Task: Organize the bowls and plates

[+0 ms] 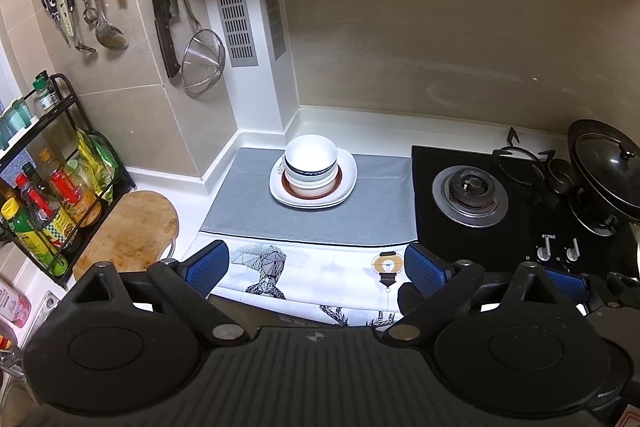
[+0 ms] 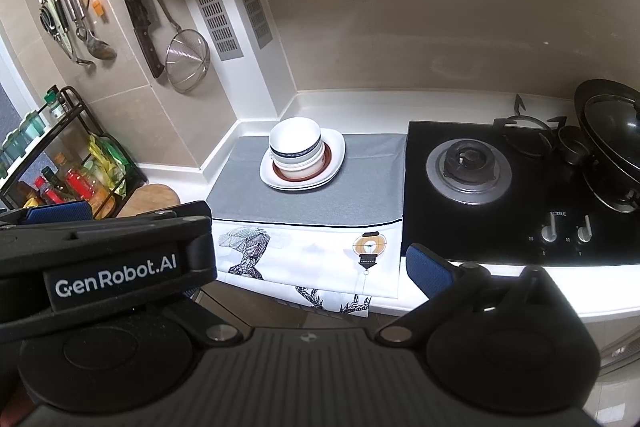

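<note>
**Stack of bowls and plates sitting on the grey mat, both grippers hanging back**

Biggest thing first: the white counter [image 1: 360,127] runs along the beige wall, with a glossy black glass stove [image 1: 500,203] on the right, round metal burner ring and all. Left of it lies a flat grey mat [image 1: 312,223], matte and rectangular, with a white printed cloth [image 1: 312,267] draped over the near edge.

The plates [image 1: 348,183] sit toward the far side of the mat, smooth glazed white, squarish with rounded corners, lying flat. Nested bowls [image 1: 311,163] stand on top, round and white with dark blue bands, mouths facing up; a brown ring shows around their base. A round wooden board [image 1: 132,231] lies off to the left.

Left gripper [image 1: 316,267] is spread wide with nothing in it, blue textured pads over the cloth, well short of the stack. Right gripper [image 2: 312,267] is likewise parted and empty.
</note>
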A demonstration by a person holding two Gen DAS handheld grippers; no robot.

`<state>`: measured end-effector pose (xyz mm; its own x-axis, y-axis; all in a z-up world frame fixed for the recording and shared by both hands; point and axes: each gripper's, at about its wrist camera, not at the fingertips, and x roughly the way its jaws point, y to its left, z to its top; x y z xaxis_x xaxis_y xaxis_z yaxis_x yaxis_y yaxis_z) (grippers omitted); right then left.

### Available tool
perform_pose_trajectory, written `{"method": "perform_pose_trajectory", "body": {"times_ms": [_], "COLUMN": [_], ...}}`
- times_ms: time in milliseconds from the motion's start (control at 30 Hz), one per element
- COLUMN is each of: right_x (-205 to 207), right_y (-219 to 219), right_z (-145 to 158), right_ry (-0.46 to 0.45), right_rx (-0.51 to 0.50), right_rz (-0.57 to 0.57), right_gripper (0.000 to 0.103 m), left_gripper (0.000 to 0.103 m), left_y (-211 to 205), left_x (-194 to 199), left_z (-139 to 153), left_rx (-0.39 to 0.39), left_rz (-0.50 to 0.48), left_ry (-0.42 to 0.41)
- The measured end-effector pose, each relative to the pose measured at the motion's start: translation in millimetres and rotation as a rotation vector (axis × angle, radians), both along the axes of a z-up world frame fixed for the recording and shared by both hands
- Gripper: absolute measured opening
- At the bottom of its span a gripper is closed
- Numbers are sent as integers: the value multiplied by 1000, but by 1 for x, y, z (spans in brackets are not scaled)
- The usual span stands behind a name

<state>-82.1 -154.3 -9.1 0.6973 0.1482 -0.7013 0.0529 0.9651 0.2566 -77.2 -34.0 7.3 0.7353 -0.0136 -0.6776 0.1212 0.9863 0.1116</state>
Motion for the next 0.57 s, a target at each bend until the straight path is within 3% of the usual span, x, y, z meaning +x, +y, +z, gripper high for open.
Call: {"method": "perform_pose_trajectory", "body": {"times_ms": [567], "right_x": [10], "right_y": [11], "right_z": [-8], "right_ry": [20], "right_rx": [-13], "right_rz": [-32], "right_gripper": [103], "left_gripper": [95], "left_y": [11], "left_x": [20], "left_z": [-11], "left_rx": [-9], "left_rz": [-41], "left_ry": [31]}}
